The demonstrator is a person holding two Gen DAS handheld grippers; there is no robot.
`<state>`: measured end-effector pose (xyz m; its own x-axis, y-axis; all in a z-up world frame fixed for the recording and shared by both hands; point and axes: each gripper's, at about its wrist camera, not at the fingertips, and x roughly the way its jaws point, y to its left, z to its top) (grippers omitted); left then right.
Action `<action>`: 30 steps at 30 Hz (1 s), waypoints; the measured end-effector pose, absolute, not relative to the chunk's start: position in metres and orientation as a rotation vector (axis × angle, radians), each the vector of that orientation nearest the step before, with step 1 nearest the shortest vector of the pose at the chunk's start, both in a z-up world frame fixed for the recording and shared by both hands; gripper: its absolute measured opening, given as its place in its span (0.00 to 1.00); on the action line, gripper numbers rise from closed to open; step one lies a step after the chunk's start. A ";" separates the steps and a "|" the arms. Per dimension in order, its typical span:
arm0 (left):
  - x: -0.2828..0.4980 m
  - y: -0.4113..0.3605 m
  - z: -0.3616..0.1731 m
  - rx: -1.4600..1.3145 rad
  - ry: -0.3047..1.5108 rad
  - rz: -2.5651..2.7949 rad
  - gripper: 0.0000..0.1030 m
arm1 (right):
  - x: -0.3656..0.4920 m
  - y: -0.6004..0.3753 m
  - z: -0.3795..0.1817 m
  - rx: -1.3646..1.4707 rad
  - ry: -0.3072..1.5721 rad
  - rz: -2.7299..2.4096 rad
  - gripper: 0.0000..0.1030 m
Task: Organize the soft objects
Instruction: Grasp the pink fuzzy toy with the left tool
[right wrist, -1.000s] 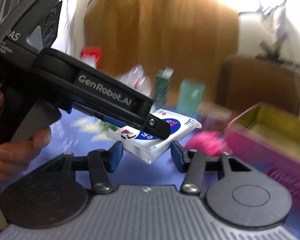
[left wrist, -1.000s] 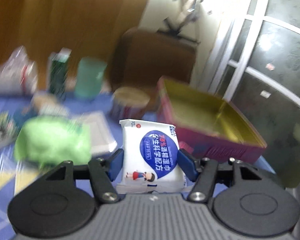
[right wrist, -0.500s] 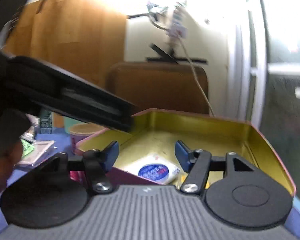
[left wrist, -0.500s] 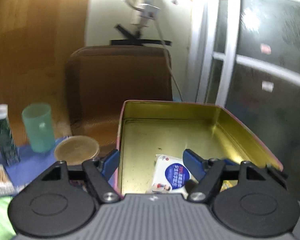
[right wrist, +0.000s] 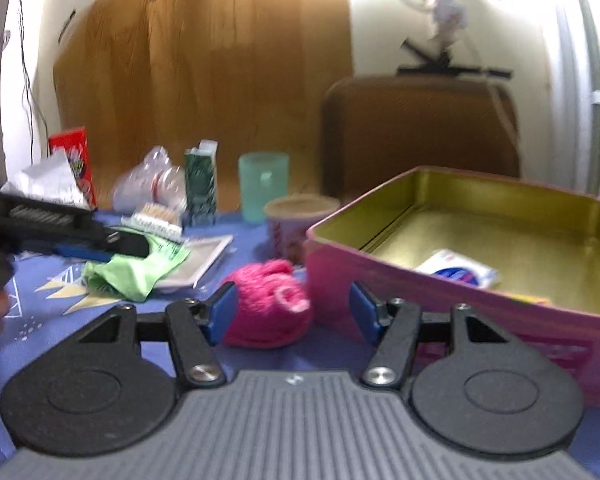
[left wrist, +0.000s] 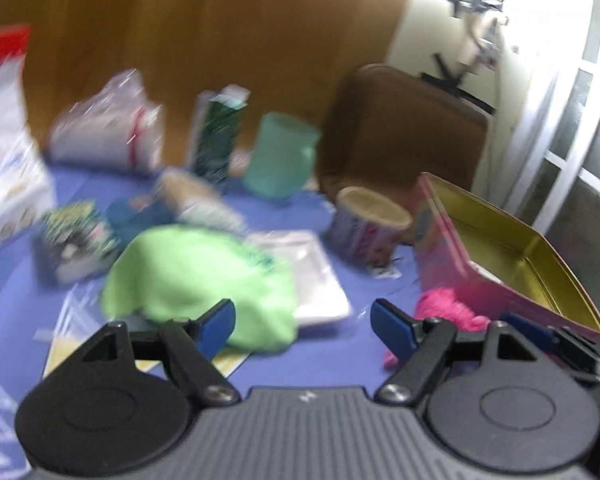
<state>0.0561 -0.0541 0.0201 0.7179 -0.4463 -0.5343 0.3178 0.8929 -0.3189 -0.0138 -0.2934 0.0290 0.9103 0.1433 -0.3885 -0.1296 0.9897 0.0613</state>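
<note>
Tin (right wrist: 464, 216): right of frame, open-topped, we judge it the collecting box. Only the right wrist view shows the wipes packet (right wrist: 458, 270) lying inside.

Green cloth (left wrist: 196, 276): left of centre, heaped loose, not yet sorted.

Pink knit (right wrist: 270, 304): lower centre, just beside the tin wall, likely next.

Left gripper (left wrist: 302, 322): jaws wide, just been opening, nothing between them.

Right gripper (right wrist: 288, 310): jaws apart either side of the knit, not pressing it.
</note>
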 end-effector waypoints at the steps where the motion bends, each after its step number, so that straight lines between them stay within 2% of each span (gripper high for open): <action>1: 0.056 -0.047 0.019 -0.235 0.655 -0.430 0.75 | -0.014 -0.289 0.027 0.039 0.424 0.146 0.54; 2: 0.057 -0.044 0.018 -0.256 0.664 -0.438 0.75 | -0.006 -0.288 0.026 0.046 0.450 0.157 0.37; 4: 0.058 -0.041 0.020 -0.280 0.669 -0.459 0.75 | -0.002 -0.284 0.027 0.083 0.477 0.195 0.26; 5: 0.057 -0.041 0.021 -0.283 0.666 -0.472 0.75 | -0.006 -0.279 0.030 0.068 0.472 0.196 0.10; 11: 0.055 -0.050 0.022 -0.308 0.681 -0.573 0.75 | -0.039 -0.252 0.036 0.051 0.476 0.288 0.10; 20: 0.044 -0.092 0.003 -0.222 0.719 -0.712 0.77 | -0.059 -0.245 0.012 0.091 0.564 0.285 0.11; 24: 0.039 -0.101 -0.004 -0.187 0.710 -0.743 0.78 | -0.069 -0.250 0.015 0.075 0.537 0.223 0.17; 26: 0.038 -0.101 -0.005 -0.189 0.711 -0.752 0.78 | -0.075 -0.251 0.013 0.057 0.526 0.199 0.27; 30: 0.037 -0.097 -0.005 -0.205 0.709 -0.748 0.77 | -0.075 -0.251 0.012 0.045 0.534 0.183 0.32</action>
